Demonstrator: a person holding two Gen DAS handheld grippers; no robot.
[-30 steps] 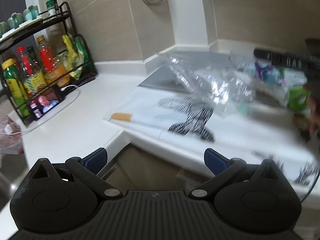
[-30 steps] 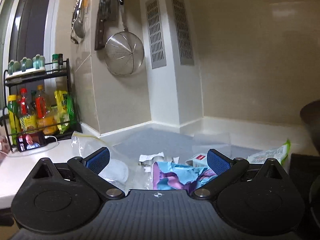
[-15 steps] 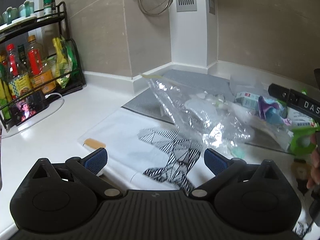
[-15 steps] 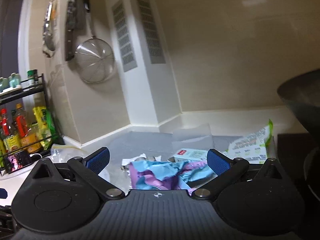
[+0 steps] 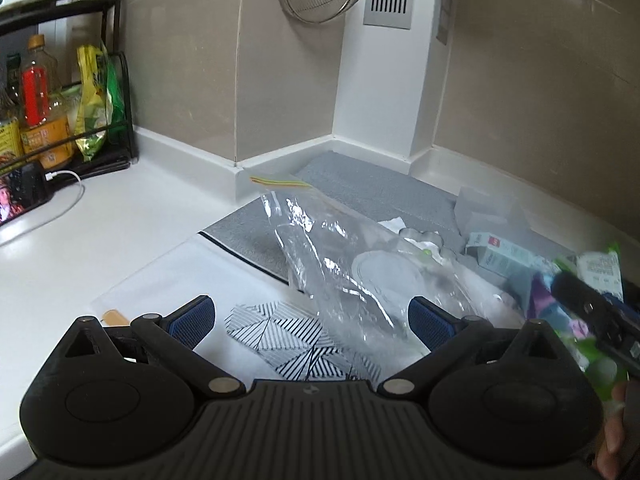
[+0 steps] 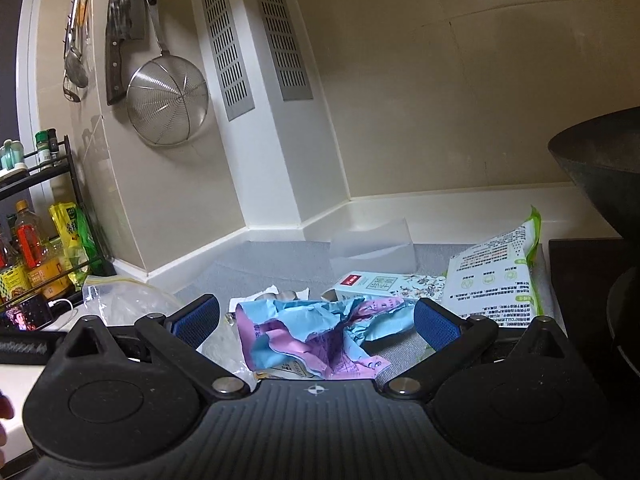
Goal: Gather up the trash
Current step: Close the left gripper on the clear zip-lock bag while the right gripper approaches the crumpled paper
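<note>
Left view bright, edge blurred; right view dimmer, perhaps backlit.

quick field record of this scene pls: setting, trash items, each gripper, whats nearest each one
setting: kitchen counter corner, grey mat
trash: clear zip bag; crumpled blue and pink wrapper; small carton; green-edged packet
left gripper: jaws open, empty, the clear zip bag ahead of it
right gripper: jaws open, empty, wrapper lying between the jaws, not gripped
background: bottle rack, wire strainer on wall
progress: nothing held yet
</note>
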